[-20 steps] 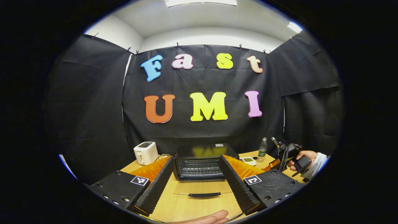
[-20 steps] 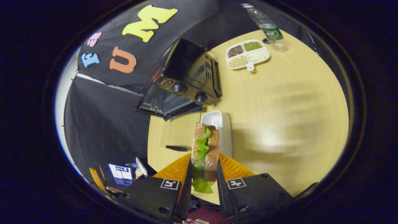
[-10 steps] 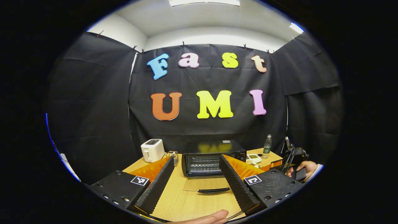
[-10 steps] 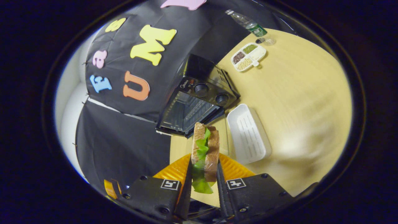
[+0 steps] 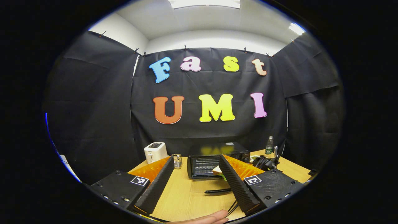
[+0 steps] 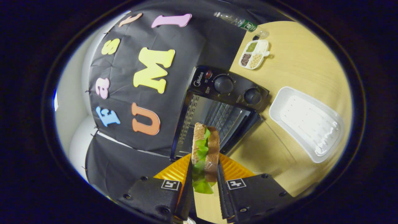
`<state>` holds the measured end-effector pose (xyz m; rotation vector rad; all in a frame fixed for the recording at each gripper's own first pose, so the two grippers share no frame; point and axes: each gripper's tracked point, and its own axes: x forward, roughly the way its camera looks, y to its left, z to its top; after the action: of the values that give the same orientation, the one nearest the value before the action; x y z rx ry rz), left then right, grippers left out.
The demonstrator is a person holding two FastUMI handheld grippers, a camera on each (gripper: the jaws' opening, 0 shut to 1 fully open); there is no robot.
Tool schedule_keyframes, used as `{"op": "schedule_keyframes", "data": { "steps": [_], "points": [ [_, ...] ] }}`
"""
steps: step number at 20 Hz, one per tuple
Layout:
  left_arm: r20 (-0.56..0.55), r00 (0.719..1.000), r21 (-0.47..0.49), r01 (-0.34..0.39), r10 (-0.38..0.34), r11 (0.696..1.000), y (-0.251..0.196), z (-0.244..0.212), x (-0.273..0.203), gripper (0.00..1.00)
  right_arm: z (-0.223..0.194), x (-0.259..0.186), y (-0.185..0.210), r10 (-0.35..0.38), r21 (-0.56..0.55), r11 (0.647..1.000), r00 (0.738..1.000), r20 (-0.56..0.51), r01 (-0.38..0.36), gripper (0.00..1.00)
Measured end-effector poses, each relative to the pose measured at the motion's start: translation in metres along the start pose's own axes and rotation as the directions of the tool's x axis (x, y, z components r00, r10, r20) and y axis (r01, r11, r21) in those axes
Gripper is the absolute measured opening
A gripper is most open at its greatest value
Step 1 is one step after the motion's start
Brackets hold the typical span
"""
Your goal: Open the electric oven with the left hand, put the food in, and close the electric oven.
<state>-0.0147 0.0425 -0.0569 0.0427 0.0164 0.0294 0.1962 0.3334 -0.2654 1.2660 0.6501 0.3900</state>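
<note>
The black electric oven (image 5: 202, 163) stands at the back of the wooden table, its glass door (image 5: 211, 186) folded down flat with the handle toward me. My left gripper (image 5: 196, 161) is open and holds nothing, well back from the door. In the right gripper view the oven (image 6: 217, 105) fills the middle, its rack visible through the open front. My right gripper (image 6: 203, 166) is shut on a sandwich (image 6: 205, 144) of brown bread and green lettuce, held on edge just before the oven's opening. The sandwich (image 5: 218, 170) also peeks out beside my left gripper's right finger.
A white tray (image 6: 306, 119) lies right of the oven. A divided dish of beans (image 6: 254, 54) and a water bottle (image 6: 241, 21) sit behind it. A white toaster (image 5: 155, 151) and a small rack (image 5: 177, 161) stand left of the oven. A fingertip (image 5: 208, 217) shows at the bottom edge.
My left gripper has drawn back from the oven, which now looks smaller. The right gripper has carried the sandwich from above the white tray to the front of the open oven.
</note>
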Motion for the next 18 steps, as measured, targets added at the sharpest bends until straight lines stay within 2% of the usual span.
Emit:
{"op": "schedule_keyframes", "data": {
  "steps": [6, 10, 11, 16, 18],
  "points": [
    [-0.008, 1.0, -0.038, 0.007, -0.007, 0.999, 0.022, -0.004, 0.005, 0.95, 0.017, 0.107, 0.008, 0.028, 0.027, 0.999, 0.987, 0.16, -0.033, 0.41],
    [-0.034, 0.999, -0.063, 0.008, -0.01, 0.998, 0.034, -0.019, 0.011, 0.95, 0.034, 0.138, -0.012, -0.036, 0.021, 0.999, 0.96, 0.276, 0.031, 0.41],
    [-0.045, 0.999, -0.075, 0.008, -0.012, 0.997, 0.037, -0.024, 0.013, 0.95, 0.032, 0.143, -0.017, -0.057, 0.002, 0.998, 0.958, 0.282, 0.058, 0.42],
    [-0.115, 0.993, -0.143, -0.028, 0.012, 0.989, 0.056, -0.049, 0.019, 0.94, 0.029, 0.154, -0.023, -0.068, -0.051, 0.995, 0.955, 0.288, 0.086, 0.42],
    [-0.112, 0.993, -0.153, -0.045, 0.028, 0.987, 0.063, -0.05, 0.02, 0.93, 0.028, 0.154, -0.02, -0.071, -0.082, 0.992, 0.956, 0.286, 0.098, 0.44]
  ]
}}
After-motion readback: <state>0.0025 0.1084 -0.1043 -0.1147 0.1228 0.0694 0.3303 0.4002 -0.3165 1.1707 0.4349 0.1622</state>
